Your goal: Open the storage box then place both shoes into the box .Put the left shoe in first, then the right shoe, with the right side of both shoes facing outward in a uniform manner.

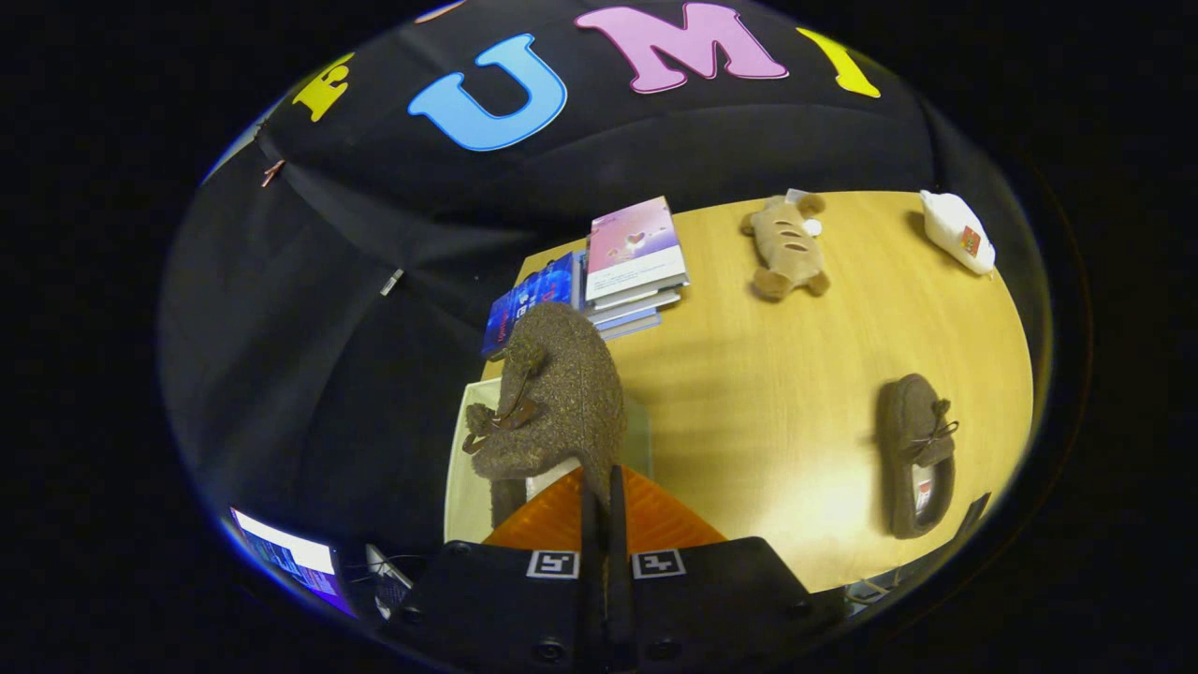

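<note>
Brown and fuzzy, the first shoe is hanging pinched in my hand-held gripper, fingers nearly together on its edge, above the open storage box with its orange lid. The second shoe is waiting well apart on the table, so I'm judging it roughly halfway.

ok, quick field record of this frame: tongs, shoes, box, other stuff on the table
tongs: tongs closed on the heel edge of a brown shoe
held shoe: lifted, hanging over the box, toe pointing away
box: storage box with orange lid open, just ahead of the fingers
second shoe: brown shoe lying on the table, off to the right
other items: stack of books, plush toy, white bottle at the far side
</note>
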`<state>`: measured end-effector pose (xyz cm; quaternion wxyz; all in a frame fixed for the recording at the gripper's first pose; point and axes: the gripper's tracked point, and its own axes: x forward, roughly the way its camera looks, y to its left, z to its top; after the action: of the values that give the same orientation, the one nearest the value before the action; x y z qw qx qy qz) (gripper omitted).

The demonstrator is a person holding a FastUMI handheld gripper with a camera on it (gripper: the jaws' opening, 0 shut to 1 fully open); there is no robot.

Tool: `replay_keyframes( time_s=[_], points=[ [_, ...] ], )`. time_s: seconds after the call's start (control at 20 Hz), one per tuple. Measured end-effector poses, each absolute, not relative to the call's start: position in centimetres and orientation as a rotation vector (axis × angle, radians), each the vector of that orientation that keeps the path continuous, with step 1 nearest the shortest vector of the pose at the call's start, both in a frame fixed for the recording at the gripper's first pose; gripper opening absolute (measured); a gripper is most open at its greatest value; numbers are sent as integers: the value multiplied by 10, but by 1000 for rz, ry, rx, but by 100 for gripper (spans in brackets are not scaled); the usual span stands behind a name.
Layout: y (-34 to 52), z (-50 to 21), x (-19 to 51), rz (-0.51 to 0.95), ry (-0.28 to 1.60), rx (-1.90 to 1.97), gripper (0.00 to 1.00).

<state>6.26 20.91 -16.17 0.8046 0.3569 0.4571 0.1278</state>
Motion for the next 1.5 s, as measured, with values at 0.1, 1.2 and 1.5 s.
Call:
replay_keyframes(
  time_s=[0.1, 1.2, 1.5],
  points=[
    [233, -159, 64, 293, 999, 783, 6],
    [363, -214, 51, 204, 1187, 822, 6],
    [376, -216, 48, 224, 1193, 862, 6]
  ],
)
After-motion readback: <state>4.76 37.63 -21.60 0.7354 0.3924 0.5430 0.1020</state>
